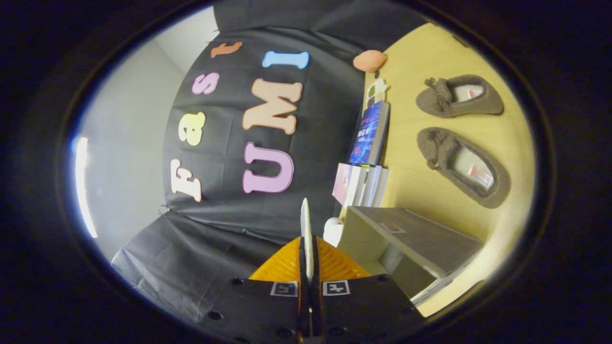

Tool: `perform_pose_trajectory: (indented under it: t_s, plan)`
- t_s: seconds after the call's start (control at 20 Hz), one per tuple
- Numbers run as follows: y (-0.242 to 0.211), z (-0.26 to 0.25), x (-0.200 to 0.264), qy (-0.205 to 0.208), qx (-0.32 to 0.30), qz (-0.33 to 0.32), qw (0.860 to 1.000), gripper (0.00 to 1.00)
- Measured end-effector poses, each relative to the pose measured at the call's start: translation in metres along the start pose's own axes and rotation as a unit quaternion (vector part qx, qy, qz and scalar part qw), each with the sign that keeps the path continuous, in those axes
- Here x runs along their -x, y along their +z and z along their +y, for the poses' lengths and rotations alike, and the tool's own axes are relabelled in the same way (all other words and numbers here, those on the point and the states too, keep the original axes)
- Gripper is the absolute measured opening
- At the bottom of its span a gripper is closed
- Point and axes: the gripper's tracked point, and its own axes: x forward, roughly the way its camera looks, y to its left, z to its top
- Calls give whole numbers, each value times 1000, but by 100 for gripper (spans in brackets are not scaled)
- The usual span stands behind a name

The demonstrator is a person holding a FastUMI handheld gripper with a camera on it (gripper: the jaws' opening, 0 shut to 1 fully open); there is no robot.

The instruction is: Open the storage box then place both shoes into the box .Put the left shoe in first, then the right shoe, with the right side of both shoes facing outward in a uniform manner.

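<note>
The whole view is tipped sideways. My gripper (308, 253) is shut on a thin white panel (305, 222), seen edge-on and sticking out ahead of the fingertips. Just beside the fingers stands the storage box (430, 239), grey on top with pale walls, and its inside shows through an open side. I cannot tell whether the panel is joined to the box. Beyond the box, two brown fuzzy slippers lie apart on the wooden table (420, 186). One shoe (461, 165) is closer to the box and the other shoe (459, 95) lies further off.
A row of books (361, 184) and a blue book (370, 134) stand against the black cloth wall at the table's back edge. A white roll (333, 229) sits by the box's corner. A round pinkish-orange object (369, 60) lies further along the wall.
</note>
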Motion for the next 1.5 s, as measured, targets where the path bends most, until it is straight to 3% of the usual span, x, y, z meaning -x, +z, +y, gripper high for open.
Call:
perform_pose_trajectory:
  t_s: [0.25,0.75,1.05,1.5]
  plan:
    - [-41,59,-8,1,63,29,998,5]
    - [-170,118,-5,34,69,92,993,5]
    - [-250,105,3,12,138,141,980,5]
    - [-315,59,2,-29,224,161,961,7]
